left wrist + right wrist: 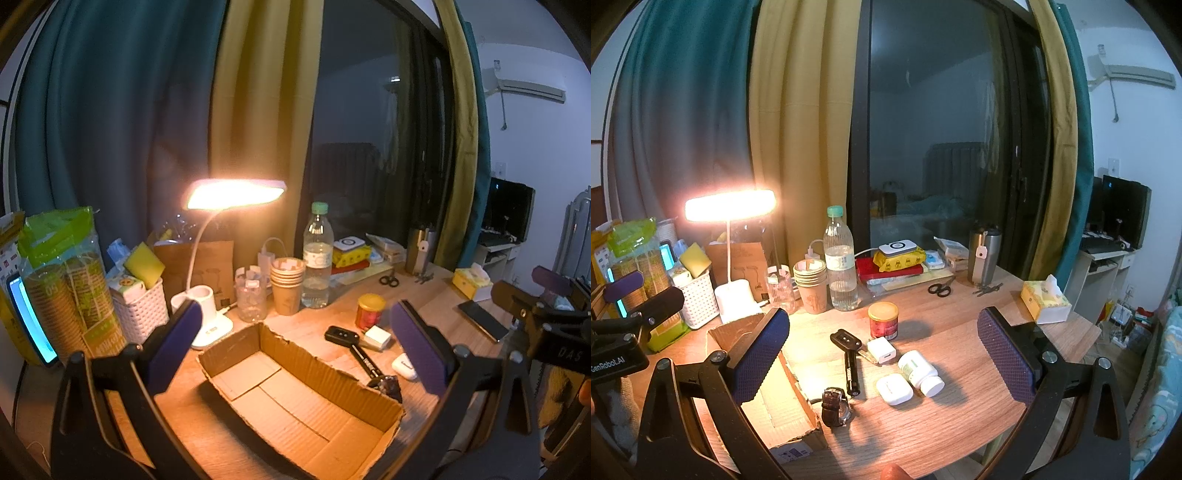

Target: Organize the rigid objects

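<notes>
- Jaws of the left gripper (297, 347) stand wide apart with nothing between the purple pads; it hangs above the cardboard box (306, 402), whose torn-edged walls enclose a bare floor
- Jaws of the right gripper (882, 354) are likewise spread and hold nothing; it hangs over the small things on the wooden table (945, 424)
- Between the right gripper's fingers lie, close together: a black car key (846, 340); a black cylindrical tool (851, 373) just below it; a white charger cube (881, 350) touching the key's ring; a white earbud case (894, 388); a white pill bottle (921, 373) on its side beside the case; a wristwatch (835, 406) against the box's right wall
- Behind these stands a red tin with a yellow lid (883, 319), upright
- Farther back: a water bottle (840, 260); a stack of paper cups (811, 286); a lit desk lamp (730, 205); scissors (940, 288); a steel tumbler (984, 256); a tissue box (1045, 301) near the table's right edge
</notes>
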`<action>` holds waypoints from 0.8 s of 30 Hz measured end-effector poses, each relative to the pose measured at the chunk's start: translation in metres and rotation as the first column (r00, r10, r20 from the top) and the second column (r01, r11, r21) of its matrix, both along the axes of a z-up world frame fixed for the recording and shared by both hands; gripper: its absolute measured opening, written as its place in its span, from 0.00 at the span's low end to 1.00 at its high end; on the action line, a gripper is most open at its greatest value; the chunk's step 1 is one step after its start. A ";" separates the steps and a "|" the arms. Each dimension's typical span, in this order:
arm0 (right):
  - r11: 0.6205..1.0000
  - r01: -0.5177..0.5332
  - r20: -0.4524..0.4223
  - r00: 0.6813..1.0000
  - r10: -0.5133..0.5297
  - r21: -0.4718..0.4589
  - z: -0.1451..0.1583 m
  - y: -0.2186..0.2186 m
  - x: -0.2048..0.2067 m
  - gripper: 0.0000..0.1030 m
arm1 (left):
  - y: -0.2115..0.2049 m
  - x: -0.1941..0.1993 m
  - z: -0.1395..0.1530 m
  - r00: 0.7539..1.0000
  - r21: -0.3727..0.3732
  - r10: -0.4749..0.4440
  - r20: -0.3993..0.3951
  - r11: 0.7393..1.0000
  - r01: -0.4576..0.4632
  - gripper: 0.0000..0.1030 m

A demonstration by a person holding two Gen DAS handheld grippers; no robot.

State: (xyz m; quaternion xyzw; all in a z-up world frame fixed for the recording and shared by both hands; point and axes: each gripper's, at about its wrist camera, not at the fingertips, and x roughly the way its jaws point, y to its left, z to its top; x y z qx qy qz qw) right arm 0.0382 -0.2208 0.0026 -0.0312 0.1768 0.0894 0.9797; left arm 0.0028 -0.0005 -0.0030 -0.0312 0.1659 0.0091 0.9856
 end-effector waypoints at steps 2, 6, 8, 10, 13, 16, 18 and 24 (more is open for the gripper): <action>1.000 0.000 -0.009 1.000 0.000 0.000 -0.003 -0.001 0.003 1.00 | 0.001 0.002 -0.002 1.000 0.000 0.004 -0.012 1.000 -0.004 1.00; 1.000 0.003 -0.039 0.999 -0.003 -0.005 -0.014 -0.003 0.011 1.00 | 0.006 0.010 -0.013 0.998 0.003 0.018 -0.056 1.000 -0.018 1.00; 1.000 0.004 -0.061 0.998 -0.005 -0.003 -0.021 -0.004 0.015 1.00 | 0.007 0.014 -0.023 0.995 0.009 0.024 -0.093 1.000 -0.024 1.00; 1.000 0.007 -0.083 0.997 -0.007 -0.006 -0.029 -0.004 0.019 1.00 | 0.008 0.018 -0.036 0.991 0.022 0.028 -0.132 0.999 -0.025 1.00; 1.000 0.013 -0.112 0.994 -0.014 -0.014 -0.042 -0.006 0.025 1.00 | 0.010 0.021 -0.055 0.983 0.045 0.035 -0.183 0.999 -0.027 1.00; 1.000 0.020 -0.147 0.989 -0.024 -0.024 -0.056 -0.008 0.032 1.00 | 0.012 0.027 -0.074 0.970 0.053 0.031 -0.242 0.998 -0.019 1.00; 0.999 0.026 -0.168 0.985 -0.031 -0.027 -0.066 -0.011 0.036 1.00 | 0.012 0.031 -0.087 0.958 0.058 0.025 -0.284 0.998 -0.009 1.00; 0.999 0.047 -0.215 0.975 -0.051 -0.023 -0.086 -0.021 0.047 1.00 | 0.009 0.046 -0.124 0.899 0.030 -0.018 -0.437 0.999 0.035 0.99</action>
